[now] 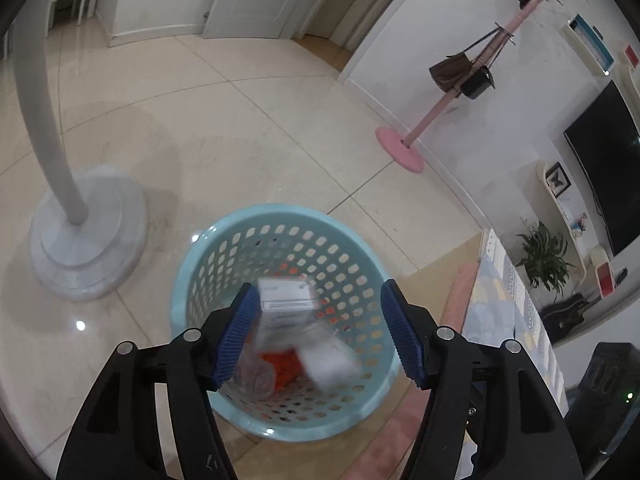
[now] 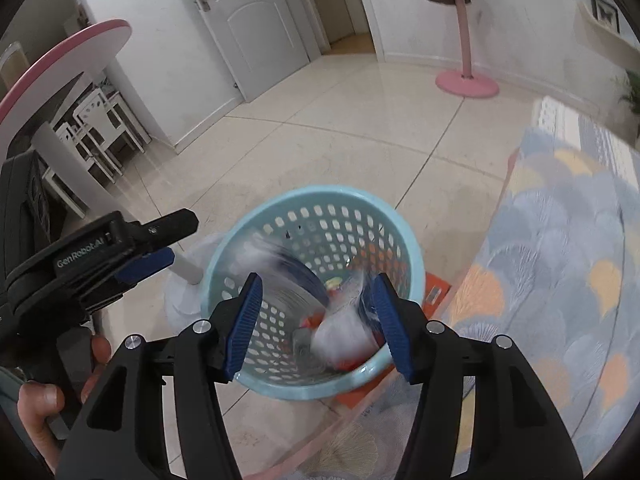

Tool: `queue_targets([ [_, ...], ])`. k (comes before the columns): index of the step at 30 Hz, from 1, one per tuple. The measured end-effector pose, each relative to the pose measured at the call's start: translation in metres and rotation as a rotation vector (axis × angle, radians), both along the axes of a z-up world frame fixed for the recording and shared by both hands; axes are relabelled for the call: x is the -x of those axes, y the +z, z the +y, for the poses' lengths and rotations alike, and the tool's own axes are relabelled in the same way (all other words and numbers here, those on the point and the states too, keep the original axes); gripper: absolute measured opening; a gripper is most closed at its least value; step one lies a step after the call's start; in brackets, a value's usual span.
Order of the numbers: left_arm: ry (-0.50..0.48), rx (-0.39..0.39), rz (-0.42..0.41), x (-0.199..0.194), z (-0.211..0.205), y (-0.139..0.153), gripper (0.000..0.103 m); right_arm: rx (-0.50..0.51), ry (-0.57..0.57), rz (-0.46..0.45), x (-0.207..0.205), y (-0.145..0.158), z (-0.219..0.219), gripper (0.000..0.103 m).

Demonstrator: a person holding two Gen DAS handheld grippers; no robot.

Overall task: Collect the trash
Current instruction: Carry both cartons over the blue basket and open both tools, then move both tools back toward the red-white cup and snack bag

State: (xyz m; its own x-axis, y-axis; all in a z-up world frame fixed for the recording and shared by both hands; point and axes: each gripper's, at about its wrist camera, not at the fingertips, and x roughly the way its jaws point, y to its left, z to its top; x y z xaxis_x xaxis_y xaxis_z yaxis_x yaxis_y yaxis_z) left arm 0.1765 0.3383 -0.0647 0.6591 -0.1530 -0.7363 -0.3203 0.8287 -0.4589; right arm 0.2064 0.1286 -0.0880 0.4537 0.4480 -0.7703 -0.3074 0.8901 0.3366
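Observation:
A light blue perforated basket [image 1: 224, 236] stands on the tiled floor; it also shows in the right wrist view [image 2: 320, 200]. My left gripper [image 1: 316, 332] is open above it, and a white box [image 1: 286, 304] is blurred between its pads, loose over the basket. A second white piece [image 1: 330, 360], an orange wrapper [image 1: 282, 366] and clear plastic [image 1: 256, 374] lie inside. My right gripper [image 2: 318, 324] is open above the basket, with blurred white trash [image 2: 340, 338] falling inside. The left gripper [image 2: 156, 248] shows at the left of the right wrist view.
A white stand base [image 1: 86, 240] sits left of the basket. A pink coat rack [image 1: 400, 148] with bags stands by the far wall. A patterned rug [image 2: 560, 260] lies to the right. A pink-edged round table [image 2: 64, 60] is at the left. An orange flat item [image 2: 434, 290] lies under the basket's right side.

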Motion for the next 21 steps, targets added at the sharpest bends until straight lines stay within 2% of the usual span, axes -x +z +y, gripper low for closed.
queue_targets([
  [10,-0.052,-0.028,-0.04,0.004,-0.018,0.007,0.062,-0.004,-0.026,-0.001,0.013,0.001,-0.025,0.054],
  [16,-0.138,-0.06,-0.138,0.011,-0.056,0.045,0.061,-0.03,-0.105,-0.075,0.032,0.047,-0.08,0.054],
  [21,-0.263,-0.067,-0.257,0.023,-0.112,0.089,0.061,-0.049,-0.213,-0.141,0.058,0.088,-0.153,0.054],
])
